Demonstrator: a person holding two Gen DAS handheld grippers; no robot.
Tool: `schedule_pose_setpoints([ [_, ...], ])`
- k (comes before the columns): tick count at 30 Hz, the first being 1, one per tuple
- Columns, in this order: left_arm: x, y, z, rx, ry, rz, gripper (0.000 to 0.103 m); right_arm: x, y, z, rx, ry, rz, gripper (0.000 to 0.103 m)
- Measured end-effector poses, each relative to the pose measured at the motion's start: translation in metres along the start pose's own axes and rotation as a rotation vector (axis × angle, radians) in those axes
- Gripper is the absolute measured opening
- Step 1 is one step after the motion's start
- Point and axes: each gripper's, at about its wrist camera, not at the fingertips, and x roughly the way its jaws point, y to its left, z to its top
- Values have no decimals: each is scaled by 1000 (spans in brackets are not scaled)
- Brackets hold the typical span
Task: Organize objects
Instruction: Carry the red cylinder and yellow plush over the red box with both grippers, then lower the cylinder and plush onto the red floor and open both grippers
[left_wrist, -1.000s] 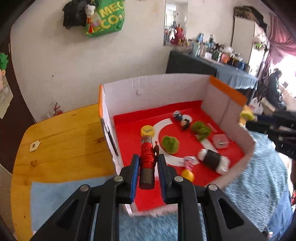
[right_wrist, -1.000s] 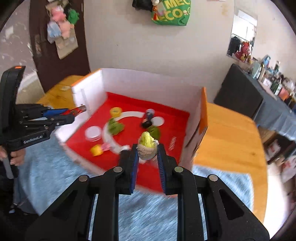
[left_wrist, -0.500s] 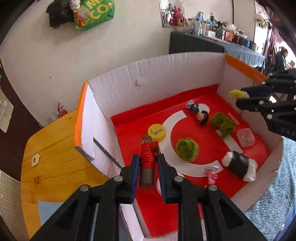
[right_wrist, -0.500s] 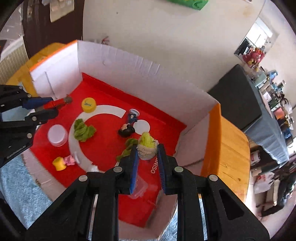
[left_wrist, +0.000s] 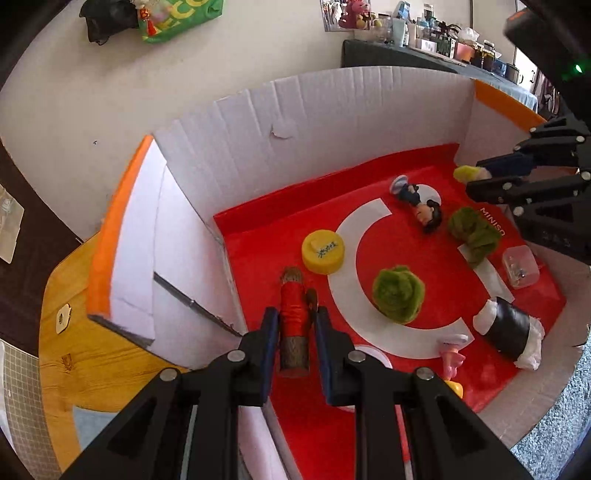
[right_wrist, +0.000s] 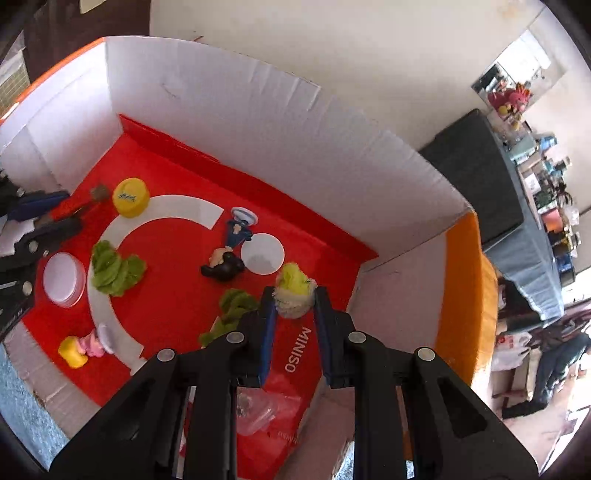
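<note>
Red-wrapped wooden stick (left_wrist: 293, 322) is sitting pinched in the left tool (left_wrist: 293, 332) over the red-floored cardboard box (left_wrist: 332, 110), beside a yellow cap (left_wrist: 323, 251); the right tool (right_wrist: 293, 306) is pinching a fuzzy yellow-green chick (right_wrist: 294, 291) above the box's right side.

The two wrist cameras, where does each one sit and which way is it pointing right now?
Left wrist: sits on the left gripper, looking down along its fingers into the cardboard box; its fingers clamp a red stick toy.
Right wrist: sits on the right gripper, looking down over the box's right corner; its fingers clamp a yellow-green fluffy toy.
Shared: yellow cap, lying figurine, and each other's gripper.
</note>
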Motion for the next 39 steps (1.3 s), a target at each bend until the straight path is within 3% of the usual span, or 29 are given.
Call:
schedule_pose_setpoints([
  [21,-5,-1,-12,-17,11,8,22,23,-1,5,10,61,6,20],
  [29,-18,2,-17,-26,-10,20,30,18,1,6,22,52,11,22],
  [32,-25,1,-18,-21,-20,23,32,17,2,5,26,49,6,28],
  [34,-27,0,-20,-20,-23,25,34,15,4,4,21,41,12,51],
  [39,-31,1,-24,-25,-22,22,36,11,12,5,-5,21,-9,57],
])
